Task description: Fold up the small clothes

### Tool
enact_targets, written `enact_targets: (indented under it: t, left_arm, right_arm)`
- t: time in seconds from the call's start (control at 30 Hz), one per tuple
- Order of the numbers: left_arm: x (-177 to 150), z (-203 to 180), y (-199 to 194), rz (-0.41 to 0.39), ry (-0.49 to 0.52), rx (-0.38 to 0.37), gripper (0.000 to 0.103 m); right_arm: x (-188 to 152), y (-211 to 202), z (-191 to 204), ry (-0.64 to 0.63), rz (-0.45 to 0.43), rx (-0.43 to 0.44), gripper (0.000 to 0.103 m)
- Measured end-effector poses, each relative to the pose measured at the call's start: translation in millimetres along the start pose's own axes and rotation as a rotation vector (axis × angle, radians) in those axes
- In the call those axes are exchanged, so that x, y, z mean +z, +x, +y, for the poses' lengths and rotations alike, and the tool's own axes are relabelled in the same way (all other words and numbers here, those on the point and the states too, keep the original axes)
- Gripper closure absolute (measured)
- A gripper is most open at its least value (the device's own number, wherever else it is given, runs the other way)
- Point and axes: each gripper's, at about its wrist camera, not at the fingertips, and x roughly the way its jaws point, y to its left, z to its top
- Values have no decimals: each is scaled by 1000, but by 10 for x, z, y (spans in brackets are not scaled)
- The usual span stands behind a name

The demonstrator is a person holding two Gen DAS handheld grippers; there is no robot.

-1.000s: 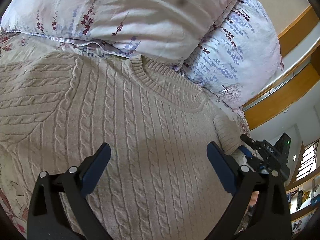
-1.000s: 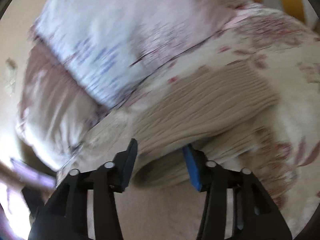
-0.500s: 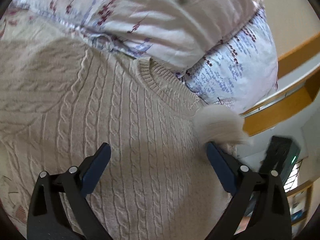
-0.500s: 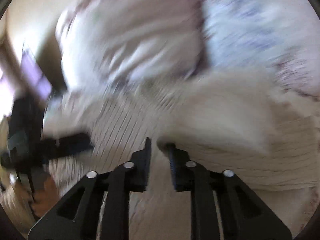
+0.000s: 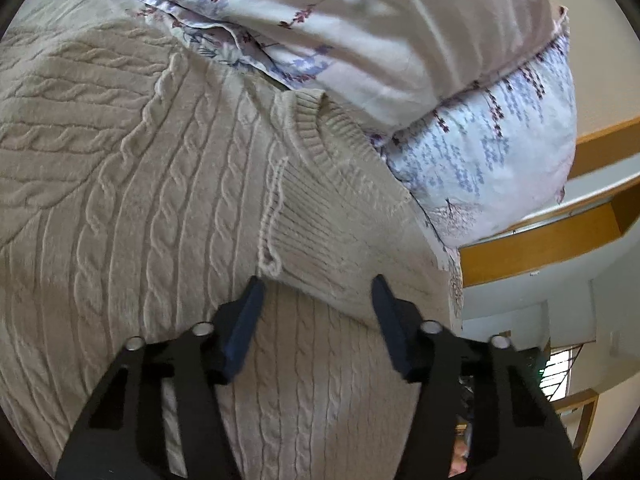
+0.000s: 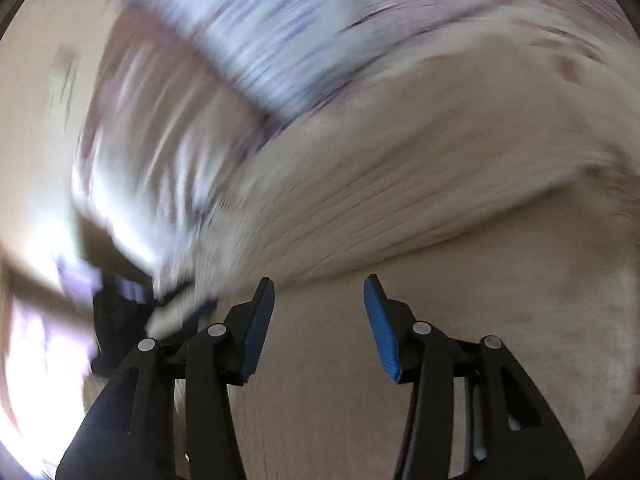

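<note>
Pillows (image 5: 400, 40) sharp leftside; right view blurred, sweater (image 6: 400, 184) barely legible.

your left gripper (image 5: 318, 294) is matte black plastic, two angled arms with cut-out slots and round silver screw heads (image 5: 202, 328) at the pivots. the fingers (image 5: 244, 328) carry dark navy pads. your right gripper (image 6: 320, 292) is the same build, though its pads (image 6: 380, 328) look brighter blue.

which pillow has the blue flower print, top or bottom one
The bottom pillow, by the sweater collar; the top pillow is paler with dark red sprigs.
</note>
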Motion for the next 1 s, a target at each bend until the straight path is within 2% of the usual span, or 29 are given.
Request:
enact_targets:
  t: [0.07, 0.13, 0.17, 0.2, 0.23, 0.27, 0.3, 0.37, 0.43, 0.6, 0.7, 0.77, 0.8, 0.87, 0.93, 1.0]
  left_arm:
    - [36, 15, 31, -5, -1, 18, 75]
    - [57, 20, 72, -5, 7, 31, 88]
    - [70, 15, 103, -2, 14, 43, 94]
    - [80, 3, 122, -2, 23, 53, 94]
    - [98, -30, 136, -7, 46, 68, 95]
    - [115, -60, 133, -11, 66, 75, 95]
    - [142, -105, 107, -24, 91, 83, 95]
    - [184, -163, 27, -51, 131, 83, 96]
    - [188, -184, -63, -76, 171, 113, 96]
    - [116, -55, -47, -56, 196, 222, 95]
    - [85, -23, -33, -57, 201, 241, 92]
    - [70, -45, -75, -64, 213, 257, 86]
    - [55, -44, -141, -72, 213, 261, 83]
    - [3, -6, -347, -96, 218, 217, 70]
    - [-52, 75, -589, -118, 208, 178, 60]
    - [-103, 258, -920, -160, 179, 153, 58]
  right_arm:
    - [85, -133, -261, 107, -67, -28, 54]
    - [162, -215, -522, 220, -129, -32, 55]
    - [172, -199, -565, 241, -147, -25, 59]
    - [203, -215, -622, 260, -175, -23, 62]
    - [229, -221, -628, 259, -190, -37, 73]
    - [250, -228, -618, 251, -208, -50, 89]
    - [255, -251, -596, 242, -230, -42, 93]
    - [188, -329, -484, 204, -265, -30, 94]
    - [145, -356, -345, 143, -285, -54, 94]
    - [64, -166, -300, 122, -195, -172, 94]
    - [6, -127, -232, 77, -186, -254, 91]
    - [-38, -155, -133, 43, -184, -285, 74]
    - [-74, -177, -108, 33, -184, -285, 69]
    - [-152, -238, -39, 12, -190, -269, 51]
    - [-237, -270, 29, -27, -191, -225, 46]
    - [-300, -261, 78, -74, -178, -175, 45]
